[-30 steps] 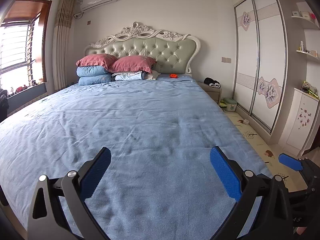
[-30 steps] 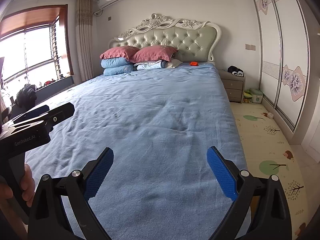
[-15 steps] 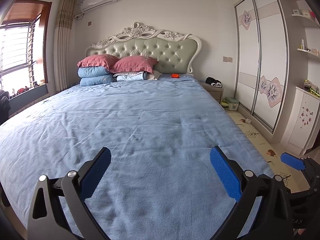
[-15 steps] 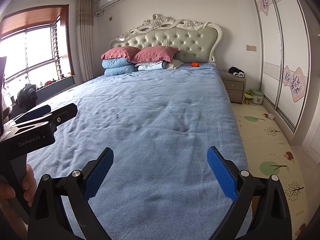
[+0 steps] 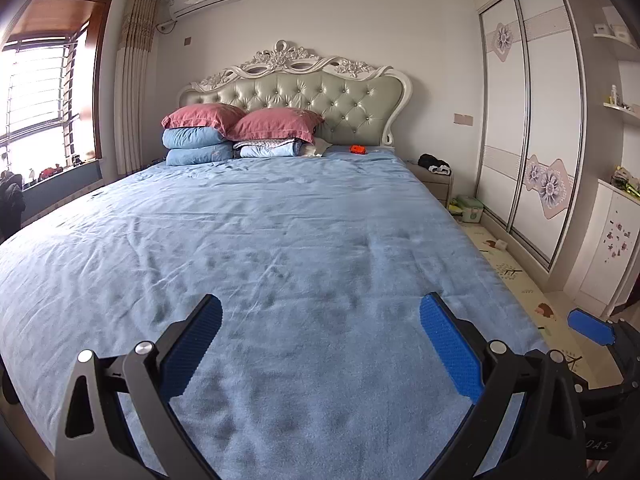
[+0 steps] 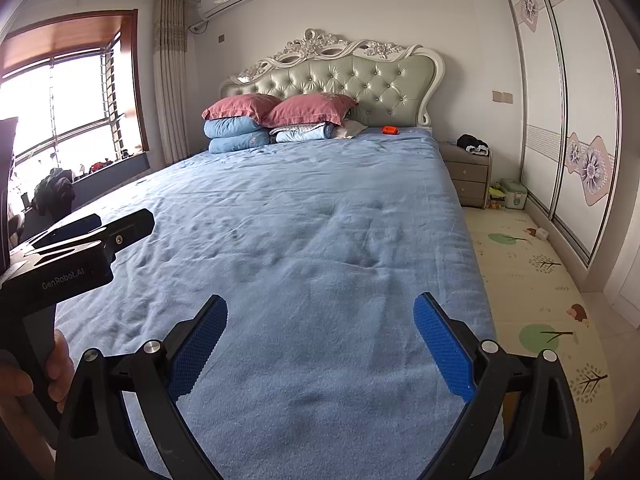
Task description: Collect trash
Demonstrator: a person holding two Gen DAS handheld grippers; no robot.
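Mostly fuzzy blue blanket, ribbed pads, grippers wide.

A wide bed covered in a wrinkled light-blue blanket lies open and flat ahead. Stacked red and blue pillows crowd its far left corner against the tufted green headboard. A small orange object sits beside them. A grey bedside cabinet blocks the far end of the floor strip on the right.
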